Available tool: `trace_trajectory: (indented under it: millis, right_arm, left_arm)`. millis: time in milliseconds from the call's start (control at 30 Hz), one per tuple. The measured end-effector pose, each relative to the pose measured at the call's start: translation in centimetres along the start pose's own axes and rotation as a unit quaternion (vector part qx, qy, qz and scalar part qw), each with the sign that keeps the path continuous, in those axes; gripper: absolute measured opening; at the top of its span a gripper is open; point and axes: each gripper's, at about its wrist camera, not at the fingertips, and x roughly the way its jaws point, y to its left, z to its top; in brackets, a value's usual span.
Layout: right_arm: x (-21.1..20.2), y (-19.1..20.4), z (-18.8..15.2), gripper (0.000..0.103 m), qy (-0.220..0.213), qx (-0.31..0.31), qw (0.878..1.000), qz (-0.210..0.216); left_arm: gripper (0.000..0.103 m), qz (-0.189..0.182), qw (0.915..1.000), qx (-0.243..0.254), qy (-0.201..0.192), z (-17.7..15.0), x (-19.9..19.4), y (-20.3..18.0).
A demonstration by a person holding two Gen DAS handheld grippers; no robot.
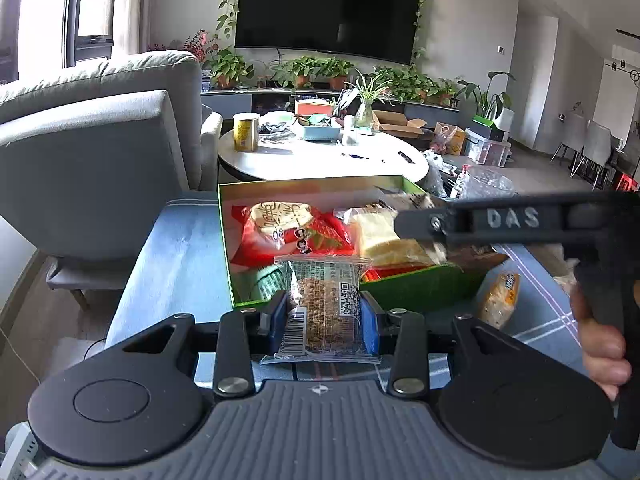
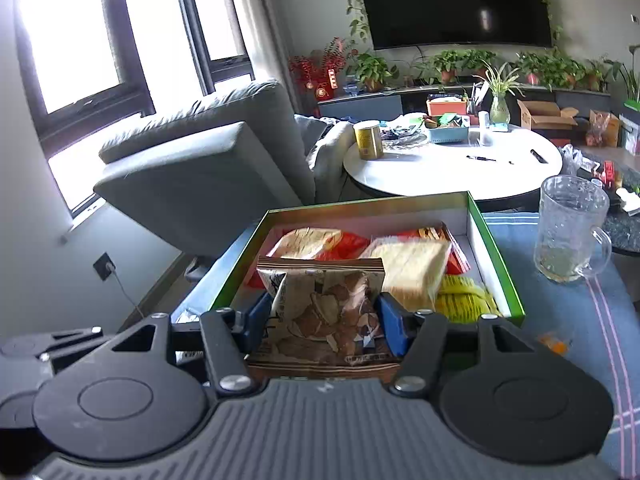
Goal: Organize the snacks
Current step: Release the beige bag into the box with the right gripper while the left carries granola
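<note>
Snacks first: your left gripper (image 1: 325, 318) is clamped on a clear-wrapped grain bar (image 1: 325, 312), barcode and QR code facing the lens, its blue pads (image 1: 276, 320) pressing both long edges. The bar hangs over the near rim of the green box (image 1: 424, 286). Your right gripper (image 2: 322, 320) is closed on a brown chip bag (image 2: 326, 312), the pads squeezing its sides so the top fans out wide, and it too sits just at the box's near edge.

Look into the box from the right wrist: a red cracker packet (image 2: 320, 242) at the back left, a pale yellow wrapped cake (image 2: 412, 270) beside it, and yellow packets (image 2: 464, 300) in the near right corner. From the left wrist you catch your right tool's black arm (image 1: 520, 220) crossing over the box's right side, your hand (image 1: 600, 344) wrapped around its handle. One orange-and-white snack pack (image 1: 500, 300) lies outside the box on the blue striped cloth (image 1: 176, 248), just right of the green wall.

Further right on the cloth stands a clear glass mug (image 2: 568, 228). Beyond the box: a white round table (image 2: 440, 164) with a yellow can (image 2: 368, 140) and a blue tray (image 2: 448, 132), a grey armchair (image 2: 208, 172) to the left, then potted plants (image 2: 448, 62) under the dark wall-mounted television (image 2: 456, 4).
</note>
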Motion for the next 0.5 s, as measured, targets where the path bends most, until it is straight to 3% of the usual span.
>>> trace_trajectory:
  millis: [500]
  right_arm:
    - [5.9,-0.4,3.3,0.083,0.021,0.016,0.999,-0.02]
  left_arm:
    - [0.035,-0.002,0.9999,-0.007,0.015,0.7,2.5,1.5]
